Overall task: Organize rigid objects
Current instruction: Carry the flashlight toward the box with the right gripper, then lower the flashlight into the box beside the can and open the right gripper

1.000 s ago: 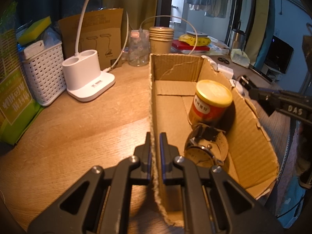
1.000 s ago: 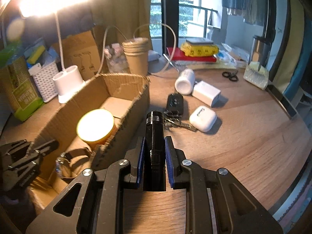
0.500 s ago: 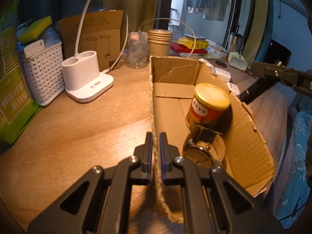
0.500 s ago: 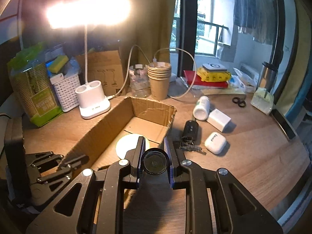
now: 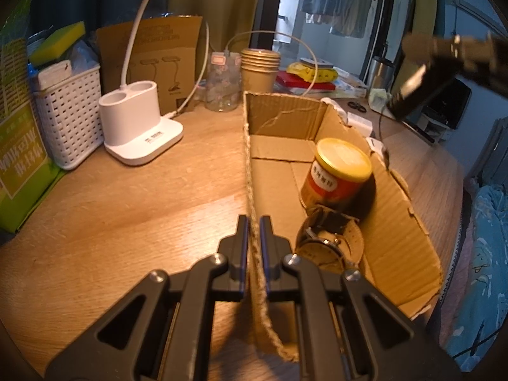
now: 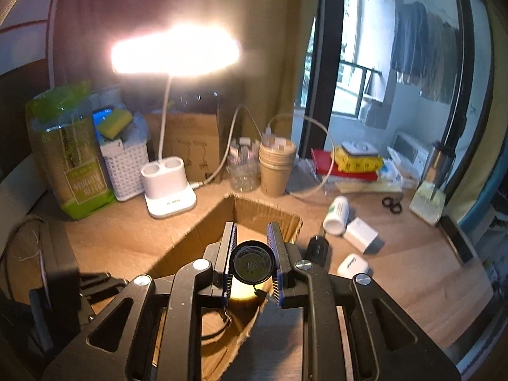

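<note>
Warm oak-grain wood makes up the surface [image 5: 127, 209], lit amber by a glaring desk lamp [image 6: 174, 49] whose white base [image 5: 139, 130] stands near a white lattice basket [image 5: 68, 114]. Behind them, curtains and a window with hanging clothes close off the room.

The left tool [image 5: 253, 231] has its flat fingers together on the ragged left wall of an open cardboard box [image 5: 403, 222], the torn corrugated edge running up between them. Only this view shows the box's inside plainly: a red-labelled can with a yellow lid [image 5: 339, 171] standing upright, and just in front of it a wristwatch [image 5: 330, 241] with a pale strap. The right tool appears there only as a blurred dark shape high at the right.

The right tool [image 6: 252, 241] is clamped on a black flashlight [image 6: 251, 262], seen end-on with its round glass lens facing the camera, held above the box. Only this view shows the loose things on the surface to the right of the box: a white pill bottle [image 6: 337, 214] lying on its side, a white charger block [image 6: 360, 234], a white earbud case [image 6: 352, 265], a black car key [image 6: 317, 249] and small scissors [image 6: 392, 204]. A stack of brown paper cups [image 6: 276, 168] stands behind the box.
</note>
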Demonstrator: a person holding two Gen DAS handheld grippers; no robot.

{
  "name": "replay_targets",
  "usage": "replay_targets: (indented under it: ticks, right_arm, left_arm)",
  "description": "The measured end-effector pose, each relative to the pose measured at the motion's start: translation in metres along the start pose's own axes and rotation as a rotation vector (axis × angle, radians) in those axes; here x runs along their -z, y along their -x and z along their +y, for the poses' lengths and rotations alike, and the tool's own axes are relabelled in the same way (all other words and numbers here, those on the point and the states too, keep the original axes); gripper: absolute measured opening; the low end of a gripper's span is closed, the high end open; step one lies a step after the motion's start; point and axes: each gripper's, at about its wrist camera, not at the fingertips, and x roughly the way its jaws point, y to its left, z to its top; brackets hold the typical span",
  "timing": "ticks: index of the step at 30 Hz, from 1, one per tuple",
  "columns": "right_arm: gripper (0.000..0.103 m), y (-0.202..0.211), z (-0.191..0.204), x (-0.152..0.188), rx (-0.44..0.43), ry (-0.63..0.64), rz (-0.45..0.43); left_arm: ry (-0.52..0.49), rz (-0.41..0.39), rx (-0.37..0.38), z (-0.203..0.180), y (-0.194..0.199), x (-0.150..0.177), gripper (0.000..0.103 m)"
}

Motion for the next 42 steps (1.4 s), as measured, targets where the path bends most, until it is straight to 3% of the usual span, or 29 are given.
replay_targets:
  ticks: [8, 14, 26, 38, 40, 42]
  right_arm:
    - [0.021, 0.003, 0.02, -0.029, -0.039, 0.053, -0.054]
    - [0.021, -0.016, 0.039, -0.042, -0.081, 0.089, -0.057]
    - [0.021, -0.092, 0.048, -0.012, -0.136, 0.051, 0.107]
    - [0.021, -0.122, 0.046, 0.009, -0.137, -0.014, 0.259]
    - [0.023, -0.122, 0.044, 0.01, -0.145, -0.029, 0.271]
    - [0.035, -0.119, 0.043, 0.011, -0.156, -0.036, 0.273]
  left_arm:
    - [0.004, 0.001, 0.004, 0.001, -0.001, -0.001, 0.007]
    - [0.007, 0.001, 0.007, 0.001, -0.001, -0.001, 0.007]
    - [0.018, 0.002, 0.018, 0.002, -0.001, -0.001, 0.007]
    - [0.023, -0.001, 0.022, 0.003, -0.001, -0.001, 0.007]
    - [0.023, 0.001, 0.02, 0.003, -0.001, -0.001, 0.007]
    - [0.024, 0.0, 0.023, 0.004, -0.001, -0.001, 0.007]
